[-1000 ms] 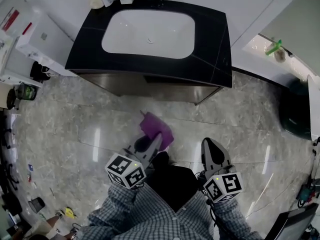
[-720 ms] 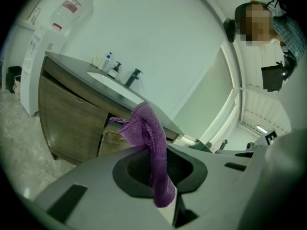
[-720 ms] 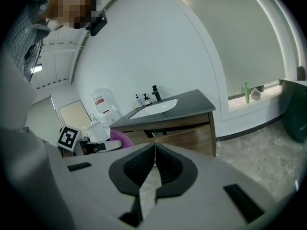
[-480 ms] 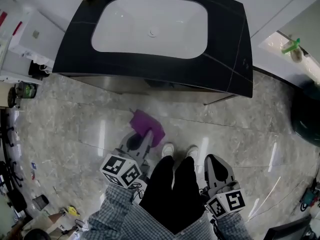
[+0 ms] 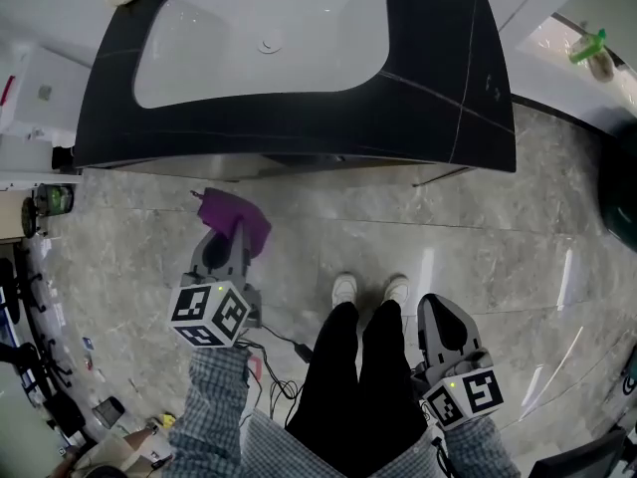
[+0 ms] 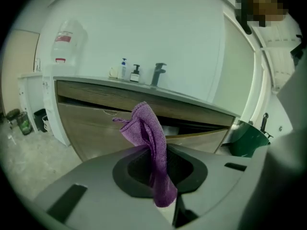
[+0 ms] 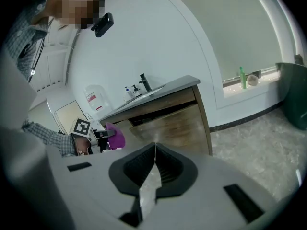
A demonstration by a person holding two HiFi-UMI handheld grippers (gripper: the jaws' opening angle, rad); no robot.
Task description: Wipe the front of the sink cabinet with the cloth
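Cloth [image 6: 144,123]: purple, nubby, pinched in left gripper [image 6: 156,157]; right gripper [image 7: 154,152] closed, empty; wood-grain cabinet front [image 6: 91,128].

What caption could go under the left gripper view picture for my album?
The left tool pinches a purple cloth, held up before the wooden sink cabinet.

cloth [image 6: 146,133]: purple, nubby textile pile, matt, in soft folds
sink cabinet front [image 6: 91,123]: brown wood grain, dull satin finish
countertop [image 5: 478,88]: black, stone look, glossy, with thin pale veins
basin [image 5: 299,28]: white, smooth, with a glazed sheen
floor [image 5: 498,237]: grey marbled tiles, polished, with bright glints of light
left gripper [image 5: 231,239]: grey plastic shell, matt and smooth
right gripper [image 7: 154,150]: same matt grey plastic, with a darker ribbed lining in its hollow
sleeve [image 5: 214,396]: checked woven fabric, matt
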